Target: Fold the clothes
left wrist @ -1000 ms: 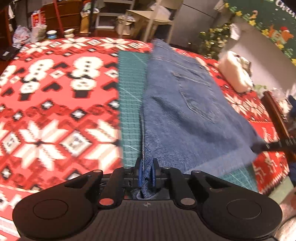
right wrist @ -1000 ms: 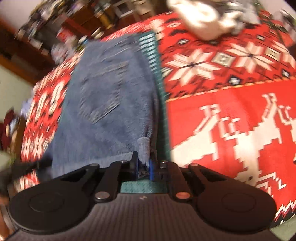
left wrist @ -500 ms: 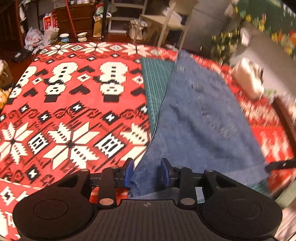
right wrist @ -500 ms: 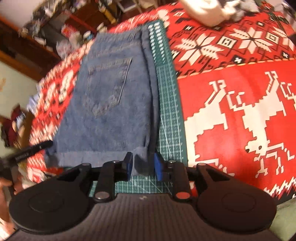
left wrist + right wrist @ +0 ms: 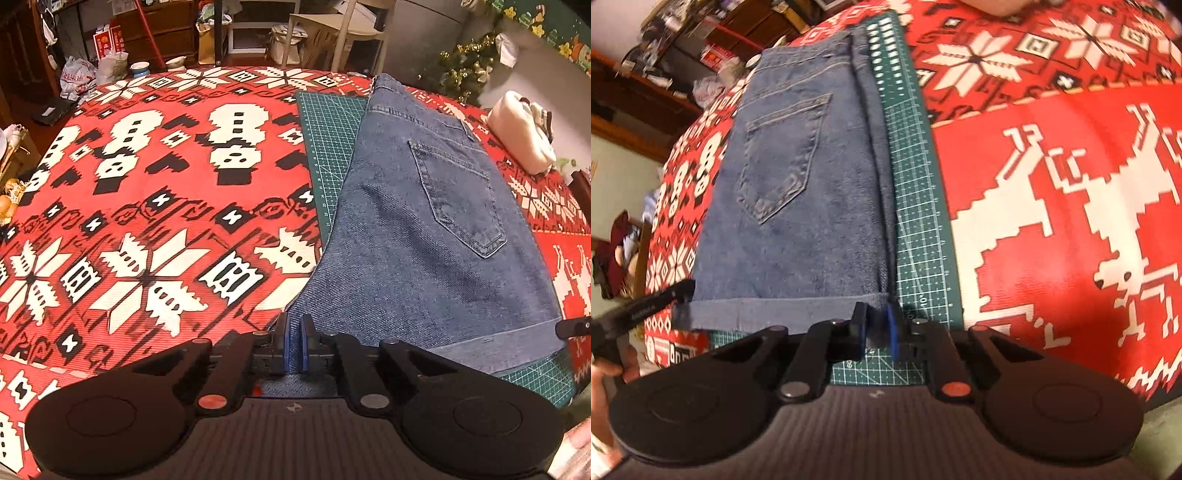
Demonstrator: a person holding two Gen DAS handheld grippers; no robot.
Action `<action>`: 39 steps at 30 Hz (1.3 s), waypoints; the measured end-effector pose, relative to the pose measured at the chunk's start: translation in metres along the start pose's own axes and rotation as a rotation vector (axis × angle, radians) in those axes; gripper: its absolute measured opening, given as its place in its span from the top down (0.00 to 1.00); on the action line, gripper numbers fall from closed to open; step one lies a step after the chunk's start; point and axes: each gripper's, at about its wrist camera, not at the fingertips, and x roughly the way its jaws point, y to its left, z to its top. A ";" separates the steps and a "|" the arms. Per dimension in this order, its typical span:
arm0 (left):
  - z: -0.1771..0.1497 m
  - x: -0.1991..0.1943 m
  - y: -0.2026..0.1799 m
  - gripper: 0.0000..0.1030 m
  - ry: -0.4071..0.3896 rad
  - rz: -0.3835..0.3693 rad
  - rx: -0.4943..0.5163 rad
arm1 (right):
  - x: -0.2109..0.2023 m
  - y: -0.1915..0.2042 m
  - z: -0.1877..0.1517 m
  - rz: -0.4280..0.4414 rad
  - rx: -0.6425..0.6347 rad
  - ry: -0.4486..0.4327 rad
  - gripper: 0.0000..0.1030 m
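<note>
Blue denim shorts [image 5: 424, 240] lie folded in half lengthwise, back pocket up, on a green cutting mat [image 5: 328, 129]. In the left wrist view my left gripper [image 5: 294, 332] is shut on the near hem corner at the shorts' left edge. In the right wrist view the same shorts [image 5: 798, 221] stretch away from me, and my right gripper [image 5: 875, 325] is shut on the hem corner at the folded right edge. The left gripper [image 5: 646, 306] shows at the hem's far left, held by a hand [image 5: 602, 373].
A red patterned Christmas tablecloth [image 5: 147, 184] covers the table around the mat [image 5: 916, 184]. A white cloth bundle [image 5: 521, 133] lies at the far right. Beyond the table's far edge stand a chair [image 5: 332, 33], shelves and clutter.
One second ago both grippers were shut on the denim; half a second ago both were open above the hem. Now both are shut again on the hem corners, with the shorts lying flat.
</note>
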 end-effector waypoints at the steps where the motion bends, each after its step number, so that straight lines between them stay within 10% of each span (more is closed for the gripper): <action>1: 0.000 0.000 0.000 0.92 0.001 0.005 0.001 | -0.001 -0.001 0.000 0.002 0.009 0.000 0.87; 5: 0.000 -0.006 0.008 0.92 -0.008 -0.031 -0.049 | -0.012 0.008 0.000 0.019 -0.019 -0.044 0.83; 9: 0.004 -0.013 0.014 0.59 -0.040 -0.068 -0.100 | -0.032 0.020 0.001 0.025 -0.080 -0.131 0.71; 20: 0.043 -0.008 -0.016 0.54 -0.247 -0.236 -0.120 | -0.028 0.057 0.024 -0.028 -0.307 -0.397 0.31; 27: 0.069 0.028 -0.029 0.44 -0.265 -0.206 -0.135 | -0.012 0.071 0.042 -0.067 -0.444 -0.505 0.01; 39: 0.084 0.035 -0.047 0.22 -0.297 0.026 -0.046 | 0.010 0.088 0.077 -0.289 -0.384 -0.617 0.01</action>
